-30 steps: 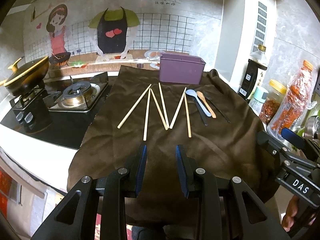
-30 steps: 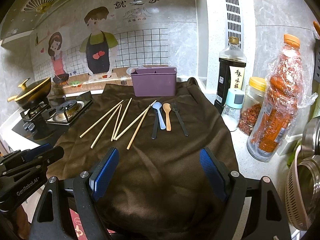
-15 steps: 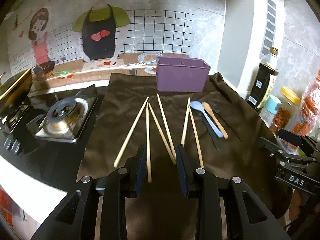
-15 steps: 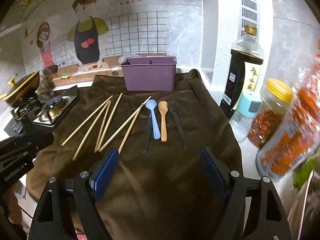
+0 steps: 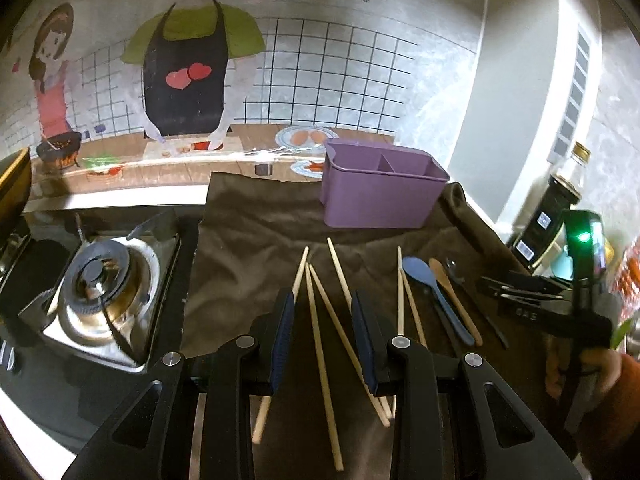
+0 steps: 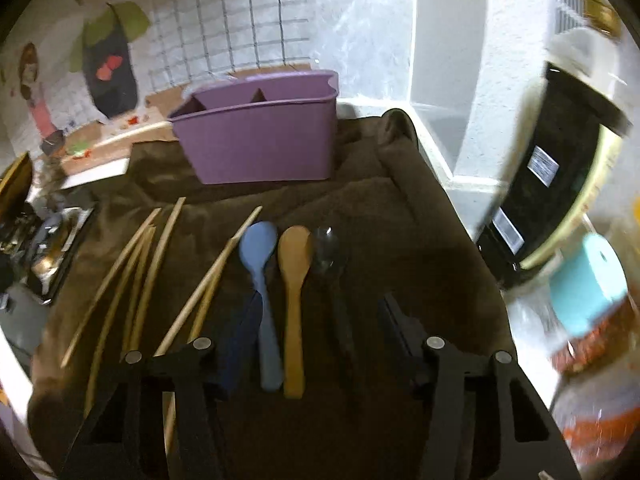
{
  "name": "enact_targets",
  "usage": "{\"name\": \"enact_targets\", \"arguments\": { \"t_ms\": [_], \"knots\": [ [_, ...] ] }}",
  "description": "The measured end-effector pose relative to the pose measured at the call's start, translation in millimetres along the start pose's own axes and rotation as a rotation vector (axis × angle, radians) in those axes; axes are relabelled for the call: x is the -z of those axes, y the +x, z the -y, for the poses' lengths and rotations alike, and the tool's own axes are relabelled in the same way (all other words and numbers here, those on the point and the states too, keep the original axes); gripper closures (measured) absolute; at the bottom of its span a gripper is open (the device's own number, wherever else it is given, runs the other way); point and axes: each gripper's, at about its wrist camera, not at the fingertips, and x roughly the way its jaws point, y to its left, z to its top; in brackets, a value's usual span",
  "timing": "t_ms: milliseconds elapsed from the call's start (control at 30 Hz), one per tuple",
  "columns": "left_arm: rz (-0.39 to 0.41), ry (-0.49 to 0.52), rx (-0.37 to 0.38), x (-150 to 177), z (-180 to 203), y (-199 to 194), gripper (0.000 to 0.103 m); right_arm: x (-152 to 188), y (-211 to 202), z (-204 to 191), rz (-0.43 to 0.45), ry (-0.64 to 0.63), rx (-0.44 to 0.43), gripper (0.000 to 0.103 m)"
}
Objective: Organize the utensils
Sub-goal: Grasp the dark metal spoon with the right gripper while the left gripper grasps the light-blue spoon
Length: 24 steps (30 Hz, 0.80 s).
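- Nearest the purple caddy's front, on the brown cloth (image 5: 248,240), the left gripper (image 5: 322,336) hangs over the chopsticks (image 5: 318,320) with its jaws parted and nothing clamped; two sticks run through the gap between the pads, a third slips under the left pad.
- The right gripper (image 6: 308,344) hovers low over the spoon handles, its jaws closing. The blue spoon (image 6: 260,264), the wooden spoon (image 6: 294,268) and a dark spoon (image 6: 330,256) all lie between the pads, none pressed yet.
- To do this well, I judge each gripper should settle on a single piece: the left centred over one stick, well away from the crossing point; the right shifted so only one handle sits between the pads.
- Closing on three handles together risks a skewed pinch that scatters them over the cloth.
- Beyond the utensils stands the purple caddy (image 5: 380,196), upright, with a divider that splits it into compartments; what they hold cannot be seen.
- Left of the caddy sits a gas burner (image 5: 100,280); to its right, a dark bottle (image 5: 556,216) by the wall.
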Motion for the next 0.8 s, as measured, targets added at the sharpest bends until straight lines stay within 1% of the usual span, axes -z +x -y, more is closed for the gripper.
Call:
{"name": "enact_targets", "arguments": {
  "t_ms": [167, 267, 300, 367, 433, 500, 633, 667, 767, 800],
  "knots": [
    [-0.025, -0.022, 0.029, -7, -5, 19, 0.072, -8, 32, 5, -0.057, -0.015, 0.008, 0.049],
    [-0.056, -0.046, 0.051, -5, 2, 26, 0.072, -7, 45, 11, -0.078, -0.025, 0.003, 0.058],
    [-0.056, -0.044, 0.051, -4, 6, 27, 0.072, -7, 48, 12, -0.079, -0.029, 0.002, 0.058],
    [-0.047, -0.047, 0.023, -1, 13, 26, 0.072, -7, 55, 15, -0.083, -0.034, -0.017, 0.058],
    [-0.049, -0.082, 0.017, 2, 18, 26, 0.072, -5, 59, 17, -0.091, -0.029, -0.048, 0.058],
    [-0.059, -0.095, 0.001, 3, 24, 29, 0.072, -7, 64, 17, -0.094, -0.027, -0.073, 0.058],
    [-0.073, -0.104, -0.002, 3, 37, 34, 0.072, -14, 74, 17, -0.076, -0.039, -0.064, 0.058],
    [-0.075, -0.104, 0.004, 3, 40, 34, 0.071, -16, 75, 17, -0.076, -0.039, -0.066, 0.058],
    [-0.079, -0.112, 0.026, 3, 49, 38, 0.063, -19, 78, 14, -0.073, -0.063, -0.062, 0.058],
    [-0.081, -0.118, 0.034, 4, 52, 40, 0.060, -20, 78, 14, -0.071, -0.065, -0.057, 0.063]
  ]
}}
